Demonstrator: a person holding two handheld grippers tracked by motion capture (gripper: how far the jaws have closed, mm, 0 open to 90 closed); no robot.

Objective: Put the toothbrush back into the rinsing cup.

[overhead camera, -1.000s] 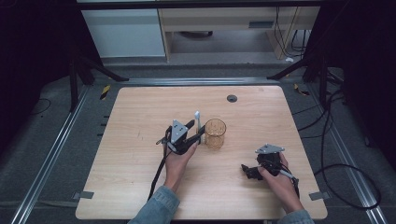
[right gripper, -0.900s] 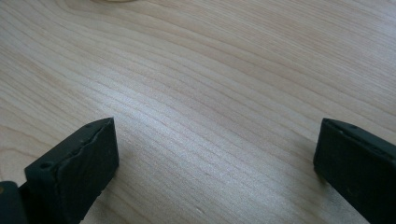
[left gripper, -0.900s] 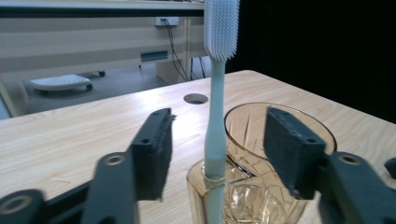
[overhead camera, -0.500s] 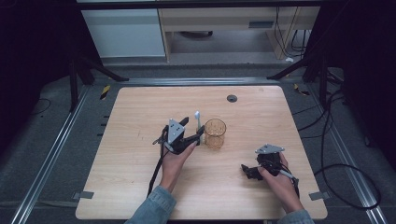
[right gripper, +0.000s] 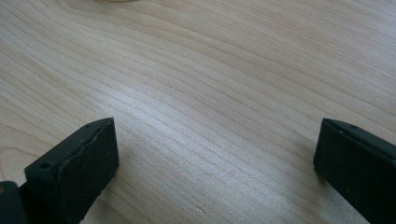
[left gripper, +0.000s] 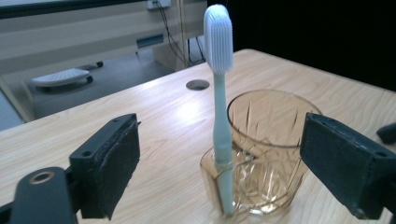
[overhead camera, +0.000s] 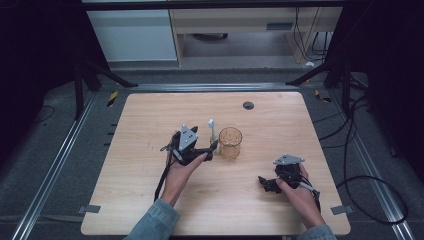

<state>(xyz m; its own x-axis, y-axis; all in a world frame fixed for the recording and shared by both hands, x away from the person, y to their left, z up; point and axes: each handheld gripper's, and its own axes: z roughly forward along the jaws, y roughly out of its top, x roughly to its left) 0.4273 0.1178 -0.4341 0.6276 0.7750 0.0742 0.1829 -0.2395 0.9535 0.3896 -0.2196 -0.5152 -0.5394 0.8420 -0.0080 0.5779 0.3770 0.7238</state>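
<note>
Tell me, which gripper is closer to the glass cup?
The left gripper: it sits right beside the cup, open jaws facing it. The right gripper rests lower on the table, well away.

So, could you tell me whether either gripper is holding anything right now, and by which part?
Nothing is held. The left gripper has just opened, its pads clear of the toothbrush leaning on the glass cup; the right gripper is open.

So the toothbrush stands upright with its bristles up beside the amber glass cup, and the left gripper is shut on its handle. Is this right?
Not quite. The left gripper is open: in the left gripper view its pads stand apart from the toothbrush, having just been opening. The rest holds: it stands upright, bristles up, beside the amber glass cup.
</note>
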